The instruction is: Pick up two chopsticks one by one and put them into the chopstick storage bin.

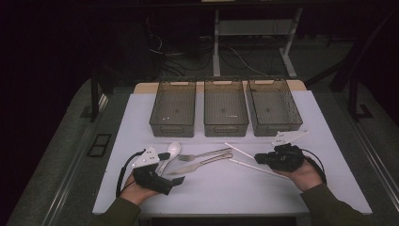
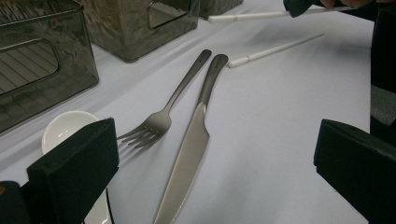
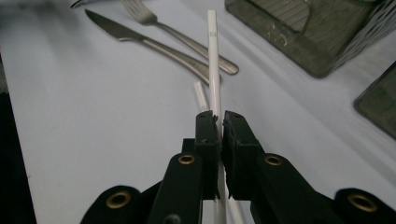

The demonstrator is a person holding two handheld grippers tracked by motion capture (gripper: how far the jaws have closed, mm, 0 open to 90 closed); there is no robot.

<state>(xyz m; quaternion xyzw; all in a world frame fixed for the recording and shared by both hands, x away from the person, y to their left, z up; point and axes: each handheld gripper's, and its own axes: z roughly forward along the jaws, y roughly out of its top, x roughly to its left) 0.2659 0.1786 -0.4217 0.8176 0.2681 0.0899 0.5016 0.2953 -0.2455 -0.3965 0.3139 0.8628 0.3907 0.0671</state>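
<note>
The right gripper (image 3: pixel 219 122) is clamping a white chopstick (image 3: pixel 213 60) between its two black jaws; in the right gripper view the jaws are standing nearly together at lower centre, with the stick passing between them and running up toward the top centre of the frame. A second white chopstick (image 3: pixel 201 96) is lying on the white table (image 3: pixel 93 140) just left of the held one, its tip showing beside the jaws. In the high view the right gripper (image 1: pixel 259 158) is sitting at right of centre, supported by the person's right hand (image 1: pixel 306 175), with the held chopstick (image 1: pixel 241 150) extending toward the upper left and the other chopstick (image 1: pixel 256 167) lying below it.

The left gripper (image 2: pixel 215 154) is standing open: its jaws are rising at the lower left and lower right of the left gripper view, well apart, with nothing between the pads. Ahead of it, a metal fork (image 2: pixel 163 119) and a table knife (image 2: pixel 189 154) are lying side by side at centre frame, handles pointing to the upper right. A white spoon (image 2: pixel 65 128) is showing behind the left jaw.

In the high view, three smoked-plastic bins (image 1: pixel 226 109) are sitting in a row across the upper centre of the table.
</note>
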